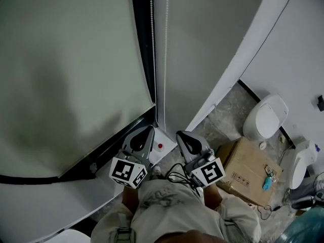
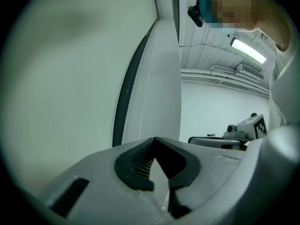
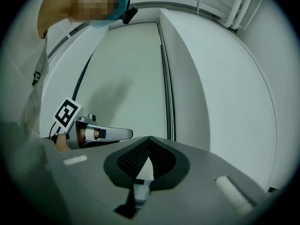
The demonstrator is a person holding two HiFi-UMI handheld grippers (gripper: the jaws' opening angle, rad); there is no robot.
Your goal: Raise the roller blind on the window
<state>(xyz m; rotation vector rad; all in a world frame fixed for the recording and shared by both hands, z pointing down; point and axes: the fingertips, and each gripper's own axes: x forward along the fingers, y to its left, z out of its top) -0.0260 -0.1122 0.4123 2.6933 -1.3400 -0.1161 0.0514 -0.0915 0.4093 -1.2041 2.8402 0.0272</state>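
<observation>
- The blind (image 1: pixel 76 59) is down over the window on the left. Its bottom edge slants from the lower left up to the corner by the grippers.
- A dark frame (image 1: pixel 109 148) shows as a strip under that edge, and runs up the blind's right side too.
- The chain (image 1: pixel 152 44) hangs straight down that right edge, close against the frame. A thinner cord (image 1: pixel 166 44) hangs just to its right.
- The left gripper (image 1: pixel 150 128) has its jaws clenched tip to tip with nothing between them. It points at the blind's bottom corner, below the chain's low end and apart from it.
- The right gripper (image 1: pixel 179 133) is just beside it. Its jaws are pressed together as well and hold nothing. The two grippers sit side by side without touching.
- In the right gripper view, the chain (image 3: pixel 169 102) runs up just to the right of the closed tips (image 3: pixel 149 138), behind them and clear of them.
- A small white switch (image 1: pixel 161 146) with a red button lies between the two grippers.
- A plain wall (image 1: pixel 212 44) rises right of the cord. Its edge runs down close beside the right gripper, so the chain hangs in a narrow channel.
- On the floor (image 1: pixel 228 110) to the right, a carton (image 1: pixel 248 168) sits close by the person's leg, with a white fixture (image 1: pixel 266 116) behind it.
</observation>
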